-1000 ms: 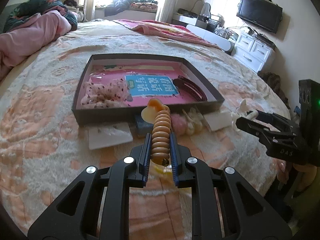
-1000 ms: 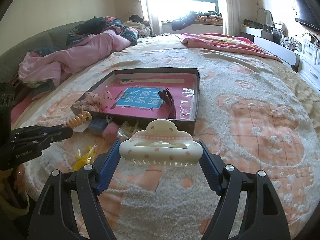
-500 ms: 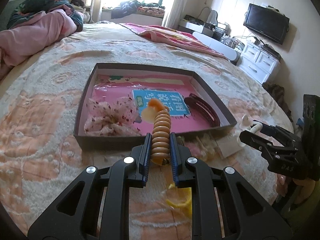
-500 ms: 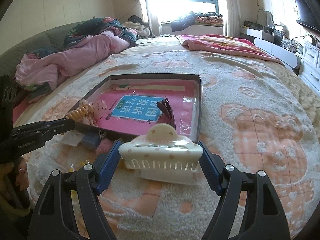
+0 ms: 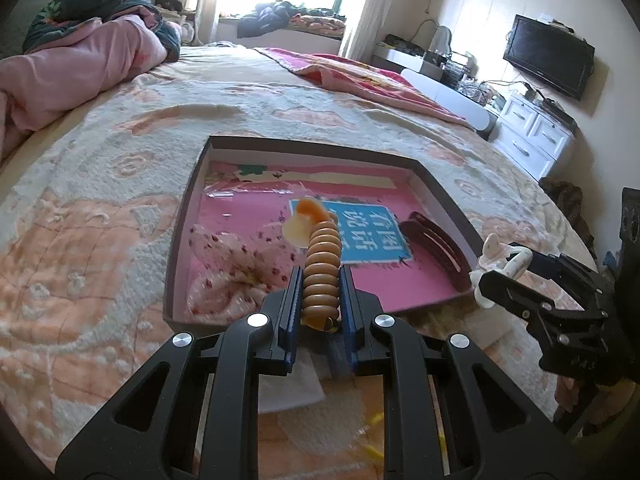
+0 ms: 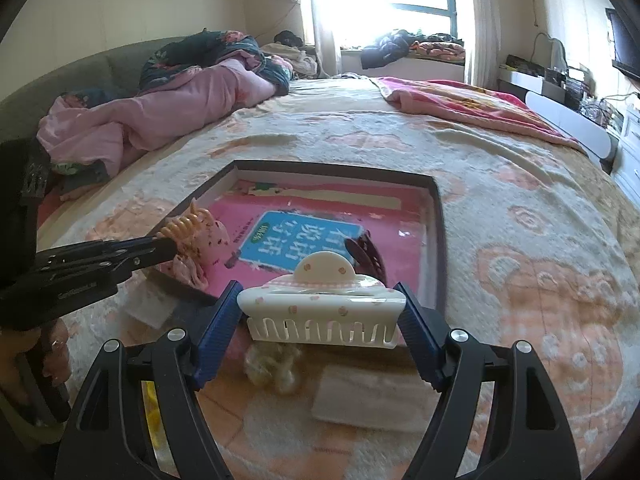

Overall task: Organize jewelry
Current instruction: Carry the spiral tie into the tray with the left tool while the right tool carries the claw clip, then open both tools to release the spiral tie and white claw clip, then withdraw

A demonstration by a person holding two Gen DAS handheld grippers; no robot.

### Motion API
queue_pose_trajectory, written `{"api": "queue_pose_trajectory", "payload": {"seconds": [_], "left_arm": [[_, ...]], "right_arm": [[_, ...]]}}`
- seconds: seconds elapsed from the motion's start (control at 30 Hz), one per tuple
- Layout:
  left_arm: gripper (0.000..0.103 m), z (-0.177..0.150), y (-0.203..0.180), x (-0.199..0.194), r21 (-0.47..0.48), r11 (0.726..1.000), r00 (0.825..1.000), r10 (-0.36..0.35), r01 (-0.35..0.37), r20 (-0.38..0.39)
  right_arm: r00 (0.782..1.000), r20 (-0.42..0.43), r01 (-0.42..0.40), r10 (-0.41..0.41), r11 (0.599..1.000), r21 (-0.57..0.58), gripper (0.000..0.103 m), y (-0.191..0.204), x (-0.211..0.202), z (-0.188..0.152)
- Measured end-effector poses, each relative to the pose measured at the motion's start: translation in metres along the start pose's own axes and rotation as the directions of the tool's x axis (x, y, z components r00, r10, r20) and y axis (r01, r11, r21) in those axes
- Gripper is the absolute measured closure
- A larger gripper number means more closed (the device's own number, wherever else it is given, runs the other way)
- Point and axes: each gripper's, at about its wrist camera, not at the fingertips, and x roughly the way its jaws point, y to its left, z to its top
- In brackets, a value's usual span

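My left gripper is shut on an orange spiral hair tie, held above the near edge of a dark shallow box with a pink lining. My right gripper is shut on a white cloud-shaped claw clip, just short of the box's near right corner. In the box lie a floral pink scrunchie, a blue card and a dark red hair clip. Each gripper shows in the other's view: the left, the right.
The box sits on a peach patterned bedspread. In front of it lie a white card, a pale fuzzy scrunchie and a yellow item. Pink bedding is piled at the far left. A dresser and TV stand at the right.
Both grippers have moved forward toward the box with their items. The hair tie now hangs over the box's near edge, and the claw clip is close to the near right corner.
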Motion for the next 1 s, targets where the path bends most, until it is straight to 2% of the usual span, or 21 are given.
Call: {"api": "queue_pose_trajectory", "payload": {"seconds": [0.53,1.0], "left_arm": [[0.092,0.028,0.015,0.035,0.018,0.999,0.999,0.037,-0.036,-0.026],[0.092,0.024,0.025,0.061,0.001,0.999,0.997,0.043,-0.043,-0.071]], "right_arm": [[0.998,-0.055,-0.027,0.026,0.999,-0.022,0.03,0.019,0.056,0.018],[0.993,-0.113,-0.016,0.016,1.0,0.005,0.03,0.015,0.082,0.011]]}}
